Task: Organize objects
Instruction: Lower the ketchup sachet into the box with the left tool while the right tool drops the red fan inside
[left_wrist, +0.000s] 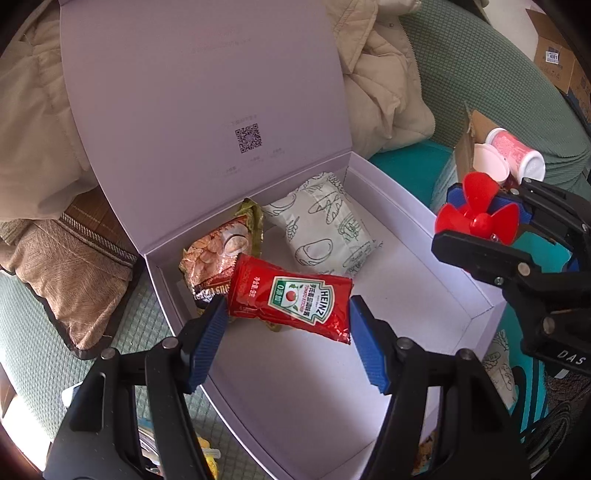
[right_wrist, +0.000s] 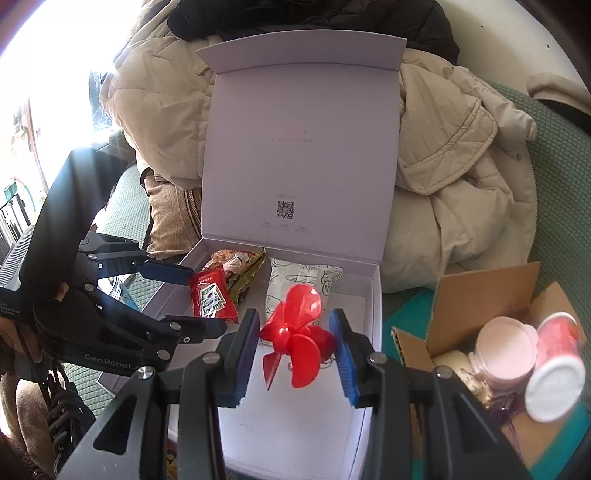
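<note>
A white box with its lid up lies on a green sofa. Inside are a brown snack packet and a white bread-print packet. My left gripper is shut on a red Heinz ketchup packet, held over the box's left part; it also shows in the right wrist view. My right gripper is shut on a red toy propeller, over the box's right side; the propeller also shows in the left wrist view.
A small cardboard box at the right holds a pink jar and a red-labelled white-capped bottle. A beige jacket lies behind the white box. A brown cushion lies at the left.
</note>
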